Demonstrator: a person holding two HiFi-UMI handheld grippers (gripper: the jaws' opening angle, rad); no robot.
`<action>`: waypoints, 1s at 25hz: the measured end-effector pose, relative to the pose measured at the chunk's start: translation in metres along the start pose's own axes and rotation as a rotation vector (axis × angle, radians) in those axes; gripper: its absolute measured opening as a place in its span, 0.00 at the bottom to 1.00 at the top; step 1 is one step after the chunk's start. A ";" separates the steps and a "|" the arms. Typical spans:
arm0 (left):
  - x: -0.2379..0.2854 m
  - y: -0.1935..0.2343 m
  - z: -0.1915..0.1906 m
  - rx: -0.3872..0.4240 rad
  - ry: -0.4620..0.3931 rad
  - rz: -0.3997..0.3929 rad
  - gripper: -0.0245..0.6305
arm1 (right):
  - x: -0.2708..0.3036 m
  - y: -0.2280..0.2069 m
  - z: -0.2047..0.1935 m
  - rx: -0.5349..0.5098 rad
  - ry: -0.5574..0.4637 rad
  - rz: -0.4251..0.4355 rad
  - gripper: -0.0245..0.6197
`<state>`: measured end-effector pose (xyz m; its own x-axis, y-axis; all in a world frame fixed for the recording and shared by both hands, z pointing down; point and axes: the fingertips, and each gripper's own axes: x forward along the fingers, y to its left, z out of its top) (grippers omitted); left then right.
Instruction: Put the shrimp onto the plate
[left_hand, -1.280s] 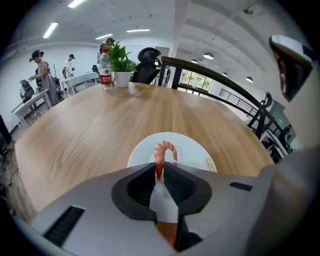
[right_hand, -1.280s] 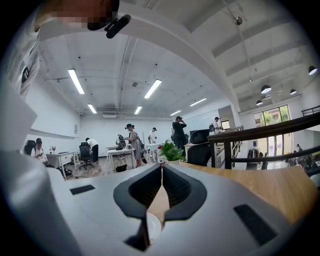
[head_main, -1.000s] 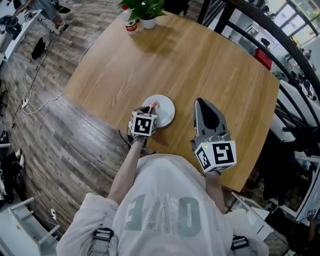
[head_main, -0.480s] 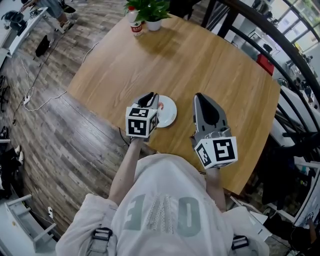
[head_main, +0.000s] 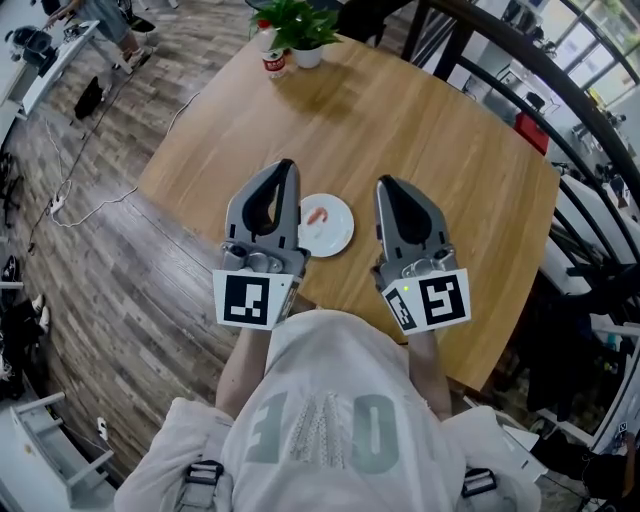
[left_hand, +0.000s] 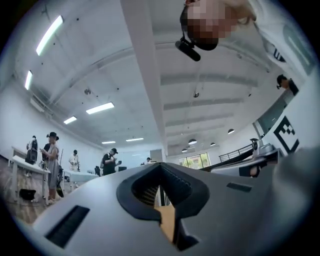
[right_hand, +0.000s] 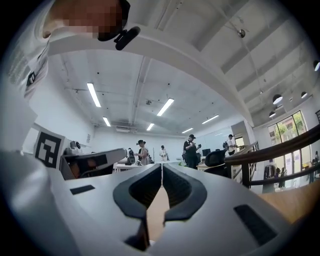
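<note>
A small orange shrimp (head_main: 316, 214) lies on the round white plate (head_main: 338, 238) near the front edge of the wooden table (head_main: 400, 120). My left gripper (head_main: 284, 166) is held up just left of the plate, tips pointing away from me, shut and with nothing in it. My right gripper (head_main: 386, 186) hangs just right of the plate, also shut and holding nothing. Both gripper views look up at the ceiling. The left gripper (left_hand: 159, 168) and the right gripper (right_hand: 161, 168) each show their jaws meeting.
A potted plant (head_main: 297, 24) and a small red-labelled bottle (head_main: 271, 58) stand at the table's far corner. A dark railing (head_main: 560, 90) runs along the right. Wooden floor (head_main: 110, 260) with a white cable lies to the left. People stand in the background of both gripper views.
My left gripper has lifted off the plate, drawn back toward me and tilted upward. The shrimp it held stays on the plate. The right gripper has barely shifted.
</note>
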<state>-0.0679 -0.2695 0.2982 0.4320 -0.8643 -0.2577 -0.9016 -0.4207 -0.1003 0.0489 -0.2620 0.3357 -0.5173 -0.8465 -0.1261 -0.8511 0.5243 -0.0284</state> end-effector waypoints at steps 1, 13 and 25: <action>-0.001 -0.001 0.005 0.017 -0.011 0.002 0.05 | 0.001 0.002 -0.001 -0.004 0.004 0.004 0.07; -0.018 0.011 0.019 0.027 -0.041 0.065 0.05 | 0.001 0.026 -0.009 -0.091 0.063 0.062 0.07; -0.025 0.010 0.030 0.033 -0.051 0.075 0.05 | 0.000 0.038 -0.012 -0.085 0.079 0.090 0.07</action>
<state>-0.0885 -0.2439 0.2752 0.3620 -0.8776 -0.3143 -0.9321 -0.3452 -0.1098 0.0154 -0.2433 0.3466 -0.5945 -0.8028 -0.0458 -0.8038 0.5915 0.0637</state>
